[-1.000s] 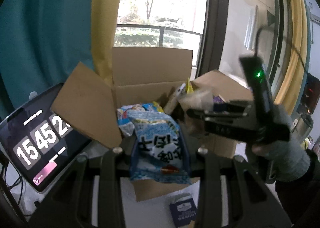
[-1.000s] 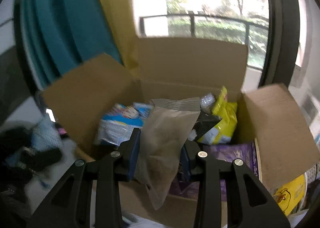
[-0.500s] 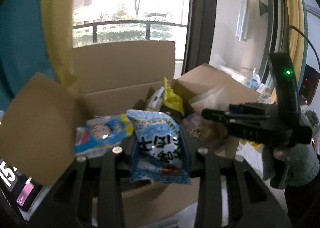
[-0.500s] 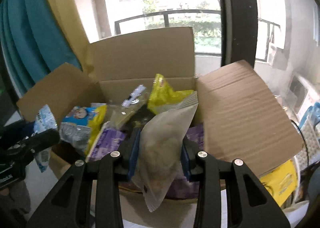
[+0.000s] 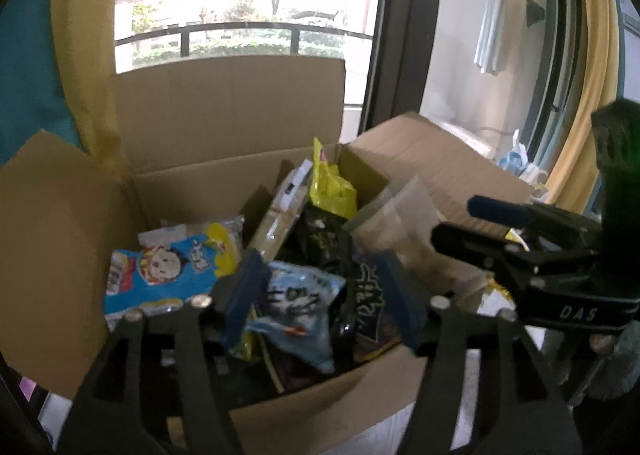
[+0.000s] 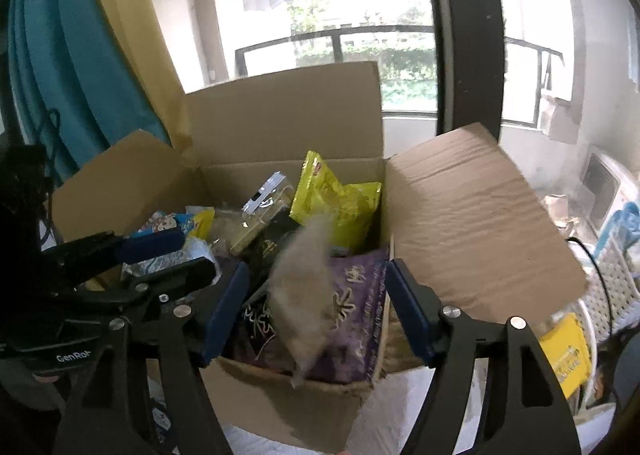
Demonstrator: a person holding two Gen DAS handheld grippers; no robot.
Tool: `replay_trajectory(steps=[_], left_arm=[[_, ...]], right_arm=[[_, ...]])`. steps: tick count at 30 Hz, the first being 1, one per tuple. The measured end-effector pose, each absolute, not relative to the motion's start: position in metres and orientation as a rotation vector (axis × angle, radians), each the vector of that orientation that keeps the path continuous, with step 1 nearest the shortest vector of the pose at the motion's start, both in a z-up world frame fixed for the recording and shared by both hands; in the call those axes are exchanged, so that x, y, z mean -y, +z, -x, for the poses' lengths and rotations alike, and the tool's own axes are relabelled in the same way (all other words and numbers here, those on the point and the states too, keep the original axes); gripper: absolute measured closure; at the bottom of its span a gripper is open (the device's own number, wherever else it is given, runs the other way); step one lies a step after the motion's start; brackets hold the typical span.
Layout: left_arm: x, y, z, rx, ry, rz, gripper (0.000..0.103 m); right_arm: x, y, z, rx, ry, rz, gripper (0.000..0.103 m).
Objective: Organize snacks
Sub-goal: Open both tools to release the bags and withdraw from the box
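Jaws of both grippers, left (image 5: 324, 295) and right (image 6: 316, 311), are opening; let blue bag (image 5: 298, 307) and tan bag (image 6: 304, 295) drop into the box (image 6: 280, 115) mid-frame.

Left gripper (image 5: 324, 295) points down toward twelve o'clock, jaws opening, pads pressing nothing. Right gripper (image 6: 316, 307), at its three o'clock, tilts down too, jaws opening.

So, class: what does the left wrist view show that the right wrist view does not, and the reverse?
Left only: a towel hanging past the window.

Right only: a purple pack and a blurred beige bag between the opening right claw pads, untouched.

Both: the box, yellow bag, cartoon pack and light blue bag between the opening left claw pads.
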State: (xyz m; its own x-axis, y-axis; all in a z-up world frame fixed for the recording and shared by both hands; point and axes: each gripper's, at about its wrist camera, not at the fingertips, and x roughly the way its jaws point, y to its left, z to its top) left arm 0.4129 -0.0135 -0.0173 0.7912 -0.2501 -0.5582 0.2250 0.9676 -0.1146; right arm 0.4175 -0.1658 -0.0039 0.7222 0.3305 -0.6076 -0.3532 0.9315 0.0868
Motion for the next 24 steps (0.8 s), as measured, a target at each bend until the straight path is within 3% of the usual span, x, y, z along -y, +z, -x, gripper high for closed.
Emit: replay_trajectory(steps=[24], left_arm=[[-0.017,0.000,-0.305,-0.557,-0.221,0.088,0.030]], right_arm=[[0.138,0.006,-0.331,-0.688,0.373,0.070,0.029]])
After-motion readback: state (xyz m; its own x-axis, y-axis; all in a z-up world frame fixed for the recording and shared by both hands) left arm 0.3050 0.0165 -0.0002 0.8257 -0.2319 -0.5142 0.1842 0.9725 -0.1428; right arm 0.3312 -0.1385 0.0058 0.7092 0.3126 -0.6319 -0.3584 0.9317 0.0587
